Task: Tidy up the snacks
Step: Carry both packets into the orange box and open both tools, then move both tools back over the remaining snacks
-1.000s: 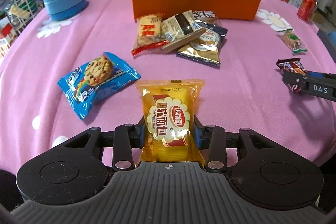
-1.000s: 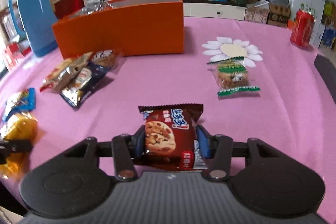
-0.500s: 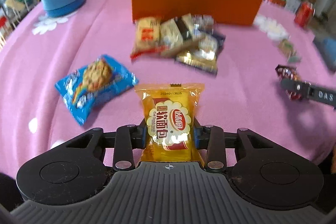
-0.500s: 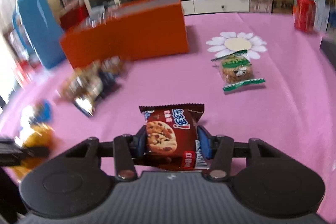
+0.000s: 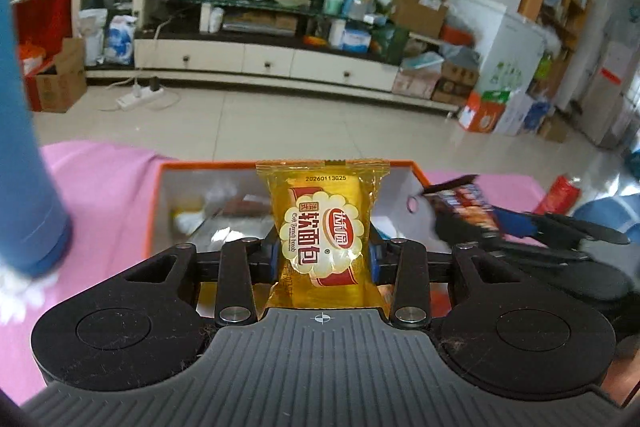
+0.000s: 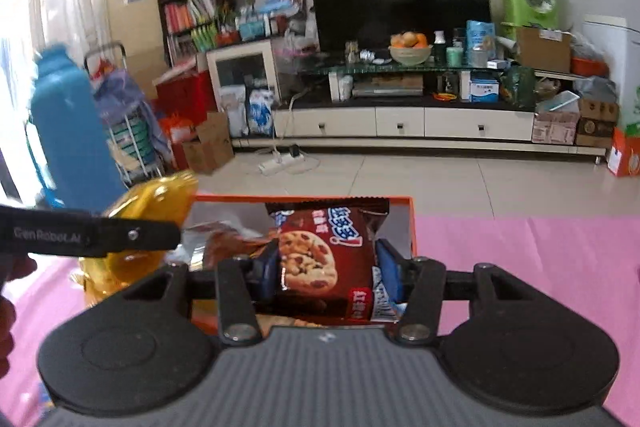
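Both hand-held grippers hold snacks above orange box (image 5: pixel 154 211).

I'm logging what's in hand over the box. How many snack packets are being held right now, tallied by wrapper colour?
Yellow plastic bread packet, clamped in the left gripper: 1
Brown plastic chocolate-chip cookie packet, clamped in the right gripper: 1
Total: 2, both over the open orange box.

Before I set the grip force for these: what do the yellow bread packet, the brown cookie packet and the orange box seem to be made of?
Yellow bread packet: thin glossy plastic film, see-through at the crimped top edge.
Brown cookie packet: printed film, shiny and creased, probably plastic; any foil lining cannot be told.
Orange box: looks like stiff card, matte orange outside, pale inside, with straight thin walls.
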`<act>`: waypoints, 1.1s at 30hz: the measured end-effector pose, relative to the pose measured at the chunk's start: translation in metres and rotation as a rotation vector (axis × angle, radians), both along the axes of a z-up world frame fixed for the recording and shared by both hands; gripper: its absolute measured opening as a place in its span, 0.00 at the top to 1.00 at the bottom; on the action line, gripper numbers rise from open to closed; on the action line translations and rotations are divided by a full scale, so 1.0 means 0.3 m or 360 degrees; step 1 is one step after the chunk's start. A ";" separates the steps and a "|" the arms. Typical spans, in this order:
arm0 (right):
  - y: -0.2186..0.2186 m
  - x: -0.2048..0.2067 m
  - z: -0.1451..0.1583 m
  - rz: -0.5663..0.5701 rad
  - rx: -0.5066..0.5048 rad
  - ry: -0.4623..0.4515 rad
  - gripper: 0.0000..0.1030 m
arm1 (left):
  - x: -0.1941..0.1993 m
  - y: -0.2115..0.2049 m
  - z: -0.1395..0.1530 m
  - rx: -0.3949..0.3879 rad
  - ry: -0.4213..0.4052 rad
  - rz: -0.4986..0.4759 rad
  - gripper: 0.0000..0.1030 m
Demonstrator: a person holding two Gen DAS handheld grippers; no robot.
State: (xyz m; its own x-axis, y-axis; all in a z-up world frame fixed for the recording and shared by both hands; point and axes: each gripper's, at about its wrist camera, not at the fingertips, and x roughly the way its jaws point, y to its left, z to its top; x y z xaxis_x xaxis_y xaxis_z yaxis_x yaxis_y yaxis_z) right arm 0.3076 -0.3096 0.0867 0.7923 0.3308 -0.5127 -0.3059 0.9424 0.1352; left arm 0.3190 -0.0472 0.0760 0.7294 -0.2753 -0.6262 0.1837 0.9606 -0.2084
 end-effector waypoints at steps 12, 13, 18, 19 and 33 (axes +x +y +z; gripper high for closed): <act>-0.040 0.018 -0.123 0.0023 0.0059 0.0009 0.18 | 0.011 0.005 -0.132 -0.0043 0.0028 -0.0024 0.56; -0.053 -0.020 -0.111 0.0024 0.0075 0.0003 0.16 | -0.035 0.011 -0.120 -0.0040 0.0014 -0.0015 0.48; -0.112 -0.259 -0.071 -0.0018 0.0085 -0.0008 0.01 | -0.270 0.033 -0.102 0.0036 -0.0003 0.0004 0.38; -0.126 -0.302 -0.078 -0.0030 0.0100 0.0023 0.01 | -0.319 0.036 -0.111 0.0036 0.0025 0.0002 0.37; -0.252 -0.711 -0.316 -0.0325 0.0368 0.0428 0.01 | -0.882 0.170 -0.379 0.0188 0.0435 0.0155 0.38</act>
